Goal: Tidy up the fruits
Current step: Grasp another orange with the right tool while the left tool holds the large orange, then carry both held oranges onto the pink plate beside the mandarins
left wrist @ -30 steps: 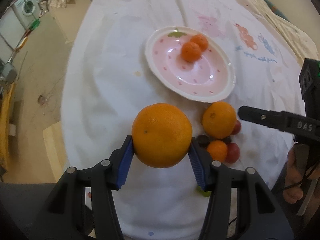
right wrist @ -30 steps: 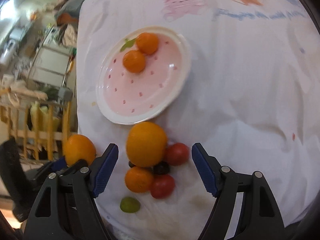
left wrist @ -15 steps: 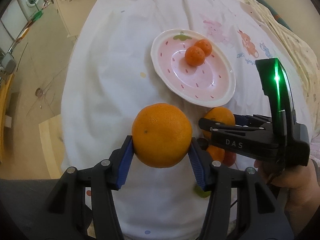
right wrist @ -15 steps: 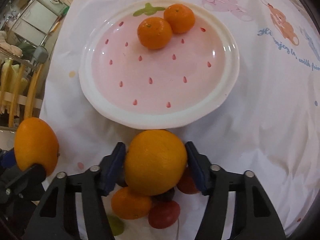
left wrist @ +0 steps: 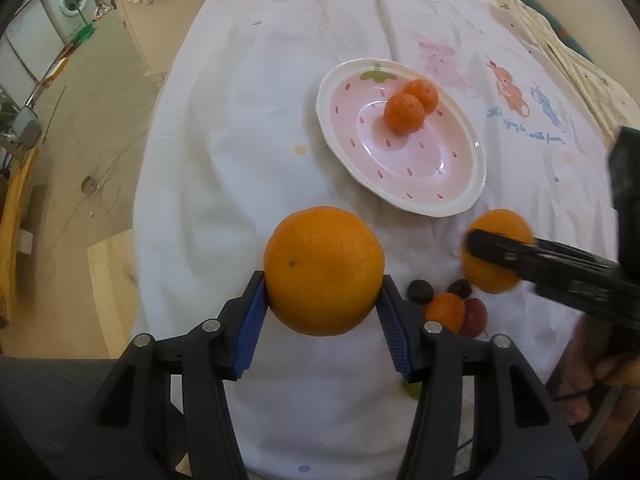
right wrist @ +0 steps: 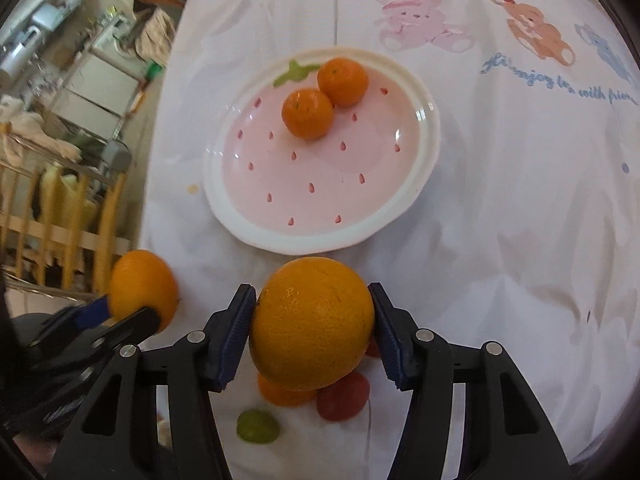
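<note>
Holding an orange [left wrist: 323, 270] clamped in my left gripper [left wrist: 322, 304] and another orange [right wrist: 312, 322] clamped in my right gripper [right wrist: 313, 330], I note the plate [right wrist: 428, 136] at twelve o'clock, right nearer.

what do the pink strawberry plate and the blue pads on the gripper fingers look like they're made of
The pink strawberry-patterned oval plate looks like glazed ceramic: glossy, with bright highlights on its white rim; hard plastic is possible. The blue pads on the right gripper fingers look like ribbed rubber or soft plastic, matte with fine grooves, pressed against the large orange.
</note>
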`<state>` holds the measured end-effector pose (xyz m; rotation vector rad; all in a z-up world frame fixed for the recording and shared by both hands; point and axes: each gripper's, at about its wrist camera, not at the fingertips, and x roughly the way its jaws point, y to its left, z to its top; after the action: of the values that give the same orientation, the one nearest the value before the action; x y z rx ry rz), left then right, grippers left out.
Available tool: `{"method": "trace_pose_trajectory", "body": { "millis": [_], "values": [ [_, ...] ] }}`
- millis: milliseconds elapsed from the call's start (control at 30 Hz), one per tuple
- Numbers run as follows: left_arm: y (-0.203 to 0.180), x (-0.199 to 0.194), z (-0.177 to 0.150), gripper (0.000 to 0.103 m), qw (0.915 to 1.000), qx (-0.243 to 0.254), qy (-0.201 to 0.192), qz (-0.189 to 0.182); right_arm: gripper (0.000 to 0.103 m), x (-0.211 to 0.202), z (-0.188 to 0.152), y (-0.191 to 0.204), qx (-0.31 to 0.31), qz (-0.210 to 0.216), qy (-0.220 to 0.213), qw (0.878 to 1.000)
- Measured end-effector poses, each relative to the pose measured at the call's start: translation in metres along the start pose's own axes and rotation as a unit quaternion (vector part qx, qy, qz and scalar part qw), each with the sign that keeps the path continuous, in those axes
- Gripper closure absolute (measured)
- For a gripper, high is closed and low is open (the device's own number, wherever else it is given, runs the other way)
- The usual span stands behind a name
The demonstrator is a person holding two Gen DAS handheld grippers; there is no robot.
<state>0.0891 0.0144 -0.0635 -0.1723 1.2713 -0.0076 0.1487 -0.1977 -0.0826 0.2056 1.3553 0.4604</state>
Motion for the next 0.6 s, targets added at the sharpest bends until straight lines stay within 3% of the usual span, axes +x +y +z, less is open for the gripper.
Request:
{"method": "trace_pose_trajectory", "body": {
  "millis": [267, 433, 600],
  "values": [
    [0.001, 0.007, 0.002, 0.053, 0.9997, -0.004, 0.002, 0.025, 0.044, -0.044, -0.014, -0.020, 0.011, 0.022, -0.039, 0.999],
    [-0.003, 0.006, 0.004, 0.053, 0.9994, -0.001, -0.011, 0.032, 0.044, -0.064, -0.013, -0.032, 0.021, 0.035, -0.073, 0.997],
    [-0.013, 0.003, 0.005, 0.053, 0.9971, 0.021, -0.032, 0.065, 0.044, -0.078, -0.013, -0.052, 0.051, 0.053, -0.110, 0.991]
  ]
}}
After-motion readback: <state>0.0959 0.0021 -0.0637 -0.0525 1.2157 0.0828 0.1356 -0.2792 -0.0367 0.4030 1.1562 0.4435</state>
